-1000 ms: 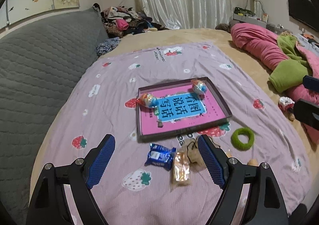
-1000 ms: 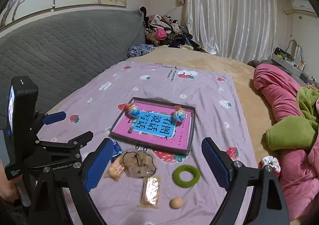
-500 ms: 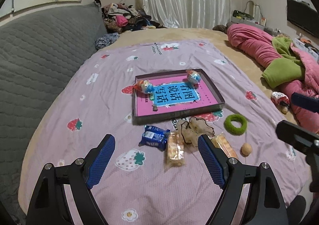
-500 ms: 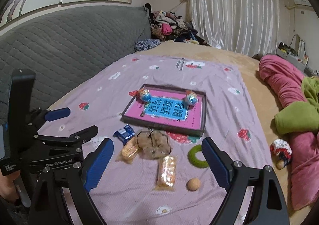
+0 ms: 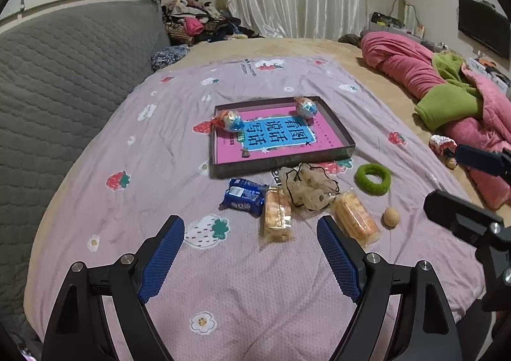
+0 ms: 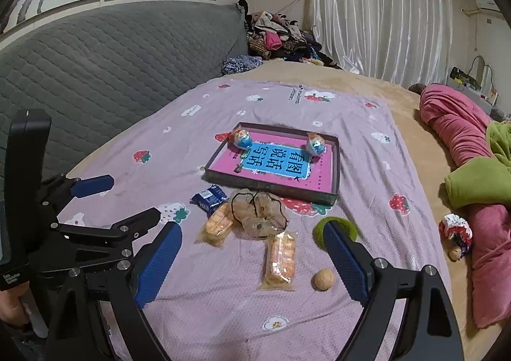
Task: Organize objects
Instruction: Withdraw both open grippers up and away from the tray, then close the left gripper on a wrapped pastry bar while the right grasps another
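Closing on the clutter, both grippers have come forward and down over the last second, so the loose things on the bed (image 5: 134, 150) now sit larger and nearer the jaws than they did. Neither tool has touched anything yet.

The left gripper (image 5: 250, 241) has its jaws wide apart and empty, unchanged in width. Just ahead of them lies 1 cake pack (image 5: 277, 213), with the blue packet (image 5: 244, 198) ahead and slightly left. A 2nd cake pack (image 5: 355, 218) lies just past the right jaw tip, and the net pouch (image 5: 308, 185) sits further ahead between the 2 packs.

The right gripper (image 6: 252, 241) is likewise spread wide and holds nothing. Ahead of its jaws, the 2nd cake pack (image 6: 280, 257) lies between the tips, with the nut (image 6: 324, 279) close to the right jaw and the green ring (image 6: 338, 226) partly hidden behind that jaw's tip.

The tray (image 5: 281, 160), well ahead of both sets of jaws, already holds 2 foil eggs (image 5: 231, 120) in its far corners, on a pink and blue printed sheet or book.

My reading: the approach is nearly spent and the first pick is next, most likely a cake pack for either hand. 6 loose things remain outside the tray, so the sorting looks barely begun. Crinkly wrappers may slip unless the jaws drop lower first.
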